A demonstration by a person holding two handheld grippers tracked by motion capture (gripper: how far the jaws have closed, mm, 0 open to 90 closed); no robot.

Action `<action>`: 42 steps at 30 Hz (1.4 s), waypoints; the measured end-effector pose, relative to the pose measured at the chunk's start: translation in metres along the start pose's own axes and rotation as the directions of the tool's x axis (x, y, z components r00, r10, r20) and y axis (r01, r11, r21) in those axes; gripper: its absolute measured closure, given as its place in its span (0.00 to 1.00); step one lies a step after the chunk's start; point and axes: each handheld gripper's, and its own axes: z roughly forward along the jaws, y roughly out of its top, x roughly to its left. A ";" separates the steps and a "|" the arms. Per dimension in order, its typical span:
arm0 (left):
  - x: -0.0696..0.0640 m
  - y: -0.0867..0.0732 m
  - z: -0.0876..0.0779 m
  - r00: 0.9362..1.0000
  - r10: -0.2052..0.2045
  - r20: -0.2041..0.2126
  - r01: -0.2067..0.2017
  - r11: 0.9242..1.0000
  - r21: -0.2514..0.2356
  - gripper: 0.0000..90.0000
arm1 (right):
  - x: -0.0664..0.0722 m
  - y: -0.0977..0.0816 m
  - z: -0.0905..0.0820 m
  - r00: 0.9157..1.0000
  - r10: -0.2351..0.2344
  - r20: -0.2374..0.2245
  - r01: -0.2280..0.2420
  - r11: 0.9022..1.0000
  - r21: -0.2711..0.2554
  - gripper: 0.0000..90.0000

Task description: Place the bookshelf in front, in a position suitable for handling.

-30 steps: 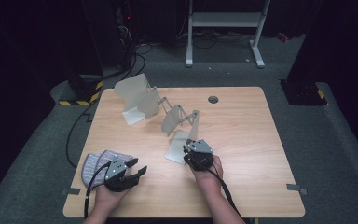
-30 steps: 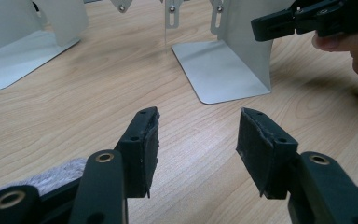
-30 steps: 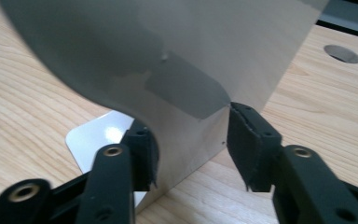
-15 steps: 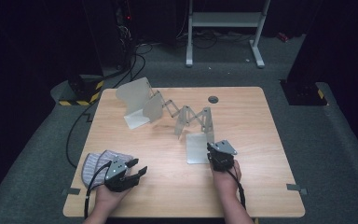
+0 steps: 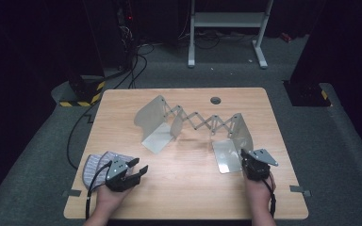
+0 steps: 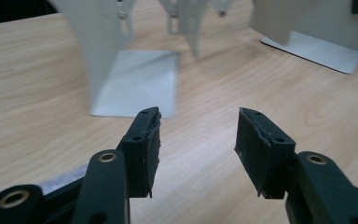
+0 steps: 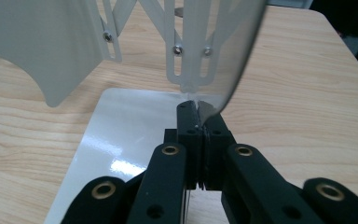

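tabletop, right tool (image 5: pixel 246 160) pinching rack (image 5: pixel 195 123) plate

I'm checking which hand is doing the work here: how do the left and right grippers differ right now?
The left gripper stands open with nothing between its pads; the right gripper is shut on the upright plate of the extendable metal bookend. The left rests near a grey cloth; the right sits by the bookend's base. Both have black jaws.

No legible text, label, brand, number or sign found on any surface inspected, in the high view or either gripper view.
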 end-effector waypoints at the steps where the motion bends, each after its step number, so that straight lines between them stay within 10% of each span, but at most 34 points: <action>1: 0.003 0.004 0.001 1.000 -0.008 -0.008 0.008 1.000 -0.007 0.56 | -0.001 0.000 0.000 1.000 0.003 0.002 -0.003 1.000 0.000 0.99; 12: 0.045 0.055 0.035 0.987 -0.062 -0.146 0.058 0.998 -0.034 0.52 | -0.002 0.000 0.001 1.000 -0.013 -0.010 0.013 1.000 -0.007 0.97; 23: 0.060 0.083 0.067 0.990 -0.063 -0.122 0.060 0.998 -0.025 0.69 | -0.001 -0.001 0.000 1.000 -0.015 -0.025 0.014 1.000 -0.014 0.96; 30: 0.050 0.082 0.066 0.989 -0.026 -0.143 0.022 0.999 -0.028 0.97 | 0.000 -0.001 0.001 0.999 -0.017 -0.033 0.016 1.000 -0.016 0.96; 42: 0.009 0.054 0.022 0.990 0.018 -0.141 -0.028 0.997 -0.068 0.92 | 0.007 0.001 0.004 0.998 -0.034 -0.046 0.033 0.999 -0.016 0.94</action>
